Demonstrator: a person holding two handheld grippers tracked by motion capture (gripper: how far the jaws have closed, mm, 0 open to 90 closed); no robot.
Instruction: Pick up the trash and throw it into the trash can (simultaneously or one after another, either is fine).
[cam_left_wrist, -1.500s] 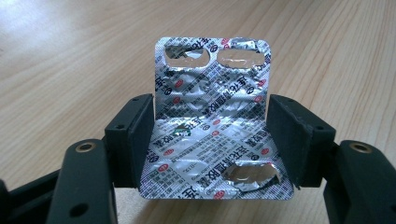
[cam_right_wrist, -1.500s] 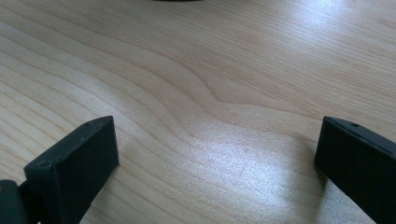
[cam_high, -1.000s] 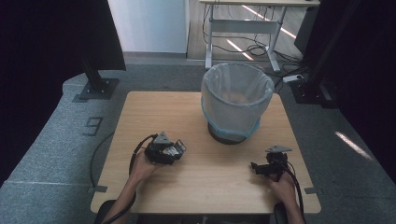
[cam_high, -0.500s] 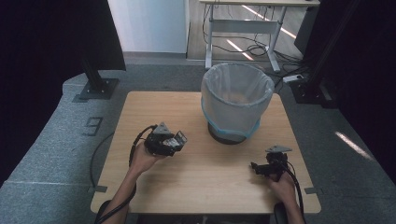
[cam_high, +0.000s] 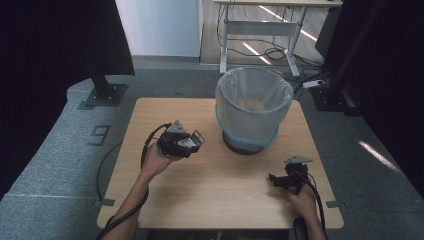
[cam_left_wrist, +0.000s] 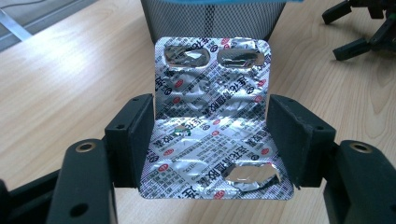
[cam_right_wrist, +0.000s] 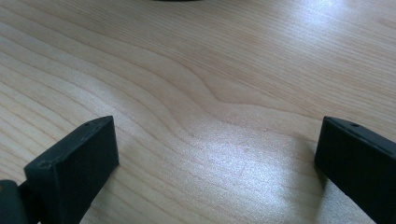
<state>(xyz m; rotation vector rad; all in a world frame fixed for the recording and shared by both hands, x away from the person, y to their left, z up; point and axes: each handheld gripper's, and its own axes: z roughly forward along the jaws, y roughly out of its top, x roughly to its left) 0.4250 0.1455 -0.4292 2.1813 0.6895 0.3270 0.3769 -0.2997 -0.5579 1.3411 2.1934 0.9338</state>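
Left gripper view, nearest first: the left hand-held gripper (cam_left_wrist: 210, 135) pinches a silver blister pack (cam_left_wrist: 212, 126) between its two black jaws, the foil sheet standing upright with printed red and dark lettering and several burst pockets. Behind it rises the dark mesh wall of the waste bin (cam_left_wrist: 210, 18), and the right hand-held gripper (cam_left_wrist: 359, 28) lies farther off at the upper right. Right gripper view adds the bare wood surface (cam_right_wrist: 210, 84) between widely spread jaws, with nothing between them. From the high view, the left hand (cam_high: 157, 160) lifts its tool above the surface, angled toward the lined bin, while the right hand (cam_high: 302, 200) rests low near the front right corner, its gripper pointing left.
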